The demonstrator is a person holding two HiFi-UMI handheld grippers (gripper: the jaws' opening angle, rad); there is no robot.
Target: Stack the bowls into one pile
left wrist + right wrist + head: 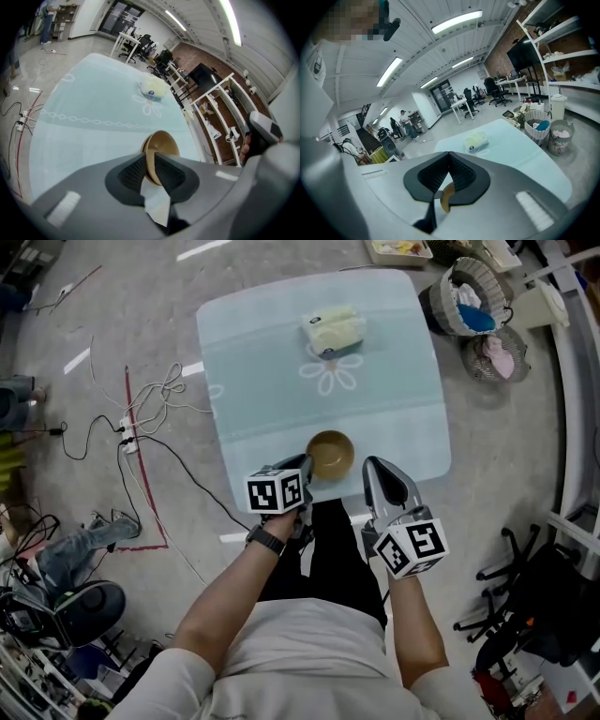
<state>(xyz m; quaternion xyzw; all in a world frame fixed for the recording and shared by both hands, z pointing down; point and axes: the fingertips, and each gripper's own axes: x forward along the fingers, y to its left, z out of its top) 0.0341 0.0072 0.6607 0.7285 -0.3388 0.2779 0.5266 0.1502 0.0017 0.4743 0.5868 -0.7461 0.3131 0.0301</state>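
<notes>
A brown bowl (330, 454) sits near the front edge of the table (272, 352), which is covered in a pale blue cloth. My left gripper (305, 466) is at the bowl's left side. In the left gripper view the bowl (161, 145) stands on edge between the pads, and the left gripper (151, 161) is shut on its rim. I cannot tell whether this is one bowl or two nested. My right gripper (372, 469) hangs just right of the bowl, apart from it. The right gripper (449, 157) is shut with its tips touching, and a sliver of the bowl (446, 198) shows beyond.
A pale yellow packet (335, 329) lies at the table's far middle, over a flower print. Two baskets (472, 294) stand on the floor at the back right. Cables (141, 413) trail on the floor at the left. Office chair legs (506, 568) are at the right.
</notes>
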